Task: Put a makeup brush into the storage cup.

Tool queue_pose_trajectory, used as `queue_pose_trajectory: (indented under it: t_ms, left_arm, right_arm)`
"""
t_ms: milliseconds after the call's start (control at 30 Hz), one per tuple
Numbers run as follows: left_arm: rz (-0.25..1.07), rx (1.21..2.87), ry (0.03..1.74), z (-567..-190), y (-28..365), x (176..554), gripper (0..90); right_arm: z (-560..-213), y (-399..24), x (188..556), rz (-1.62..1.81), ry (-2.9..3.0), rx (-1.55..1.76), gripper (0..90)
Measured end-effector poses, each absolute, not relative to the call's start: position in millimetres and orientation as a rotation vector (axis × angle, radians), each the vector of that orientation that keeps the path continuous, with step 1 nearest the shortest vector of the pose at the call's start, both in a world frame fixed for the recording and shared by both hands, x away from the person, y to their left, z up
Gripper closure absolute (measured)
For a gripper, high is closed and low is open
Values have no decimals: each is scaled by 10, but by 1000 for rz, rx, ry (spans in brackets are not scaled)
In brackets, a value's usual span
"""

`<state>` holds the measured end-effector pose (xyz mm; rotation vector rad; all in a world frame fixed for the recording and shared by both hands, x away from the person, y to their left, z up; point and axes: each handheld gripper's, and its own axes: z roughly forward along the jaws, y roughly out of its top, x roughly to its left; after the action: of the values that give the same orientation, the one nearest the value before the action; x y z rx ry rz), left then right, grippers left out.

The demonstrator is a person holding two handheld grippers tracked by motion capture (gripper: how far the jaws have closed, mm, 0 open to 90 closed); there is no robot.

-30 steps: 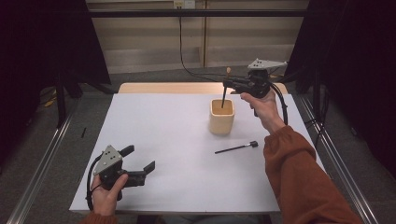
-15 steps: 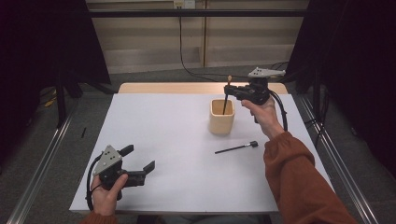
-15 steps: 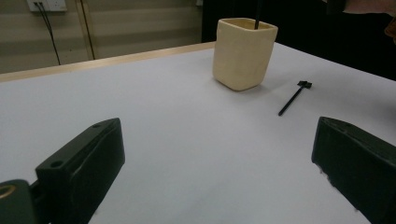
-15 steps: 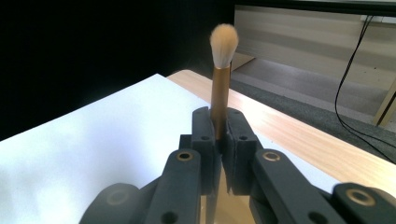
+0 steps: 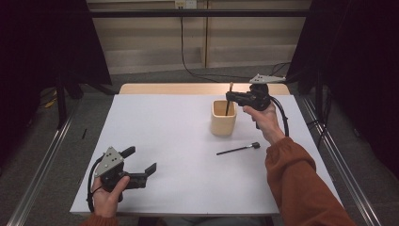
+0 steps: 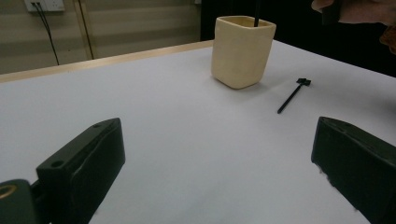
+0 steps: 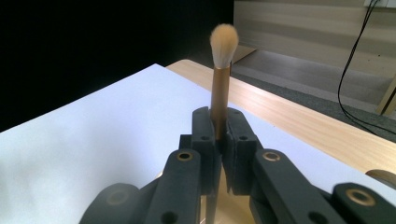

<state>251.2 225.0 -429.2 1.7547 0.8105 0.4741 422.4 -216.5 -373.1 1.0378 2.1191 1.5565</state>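
Note:
A cream square cup [image 5: 223, 118] [image 6: 242, 50] stands at the back right of the white table [image 5: 179, 141]. My right gripper [image 5: 231, 98] [image 7: 218, 135] hovers over the cup, shut on a makeup brush [image 5: 229, 100] [image 7: 220, 70]. The brush stands upright, with its pale tuft on top and its dark lower end down inside the cup. A second, black brush [image 5: 238, 149] [image 6: 292, 94] lies flat on the table just in front of the cup. My left gripper [image 5: 141, 162] [image 6: 219, 163] rests open near the front left edge, with nothing between its fingers.
A wooden strip [image 5: 188, 88] runs along the table's far edge. Metal rails [image 5: 42, 165] flank the table on both sides. A black cable [image 5: 188, 56] hangs down the back wall.
My right gripper has sunk with the brush, lowering its dark end deeper into the cup. The left gripper has stayed in place.

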Motion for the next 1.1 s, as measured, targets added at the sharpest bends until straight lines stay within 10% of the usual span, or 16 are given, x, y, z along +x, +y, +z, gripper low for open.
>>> queue_pose_trajectory:
  t_ms: [1100]
  left_arm:
    - [477,1769,813,-4312,2266,2532,29]
  right_arm:
    - [-4054,-2158,4232,1539,2139,1101,825]
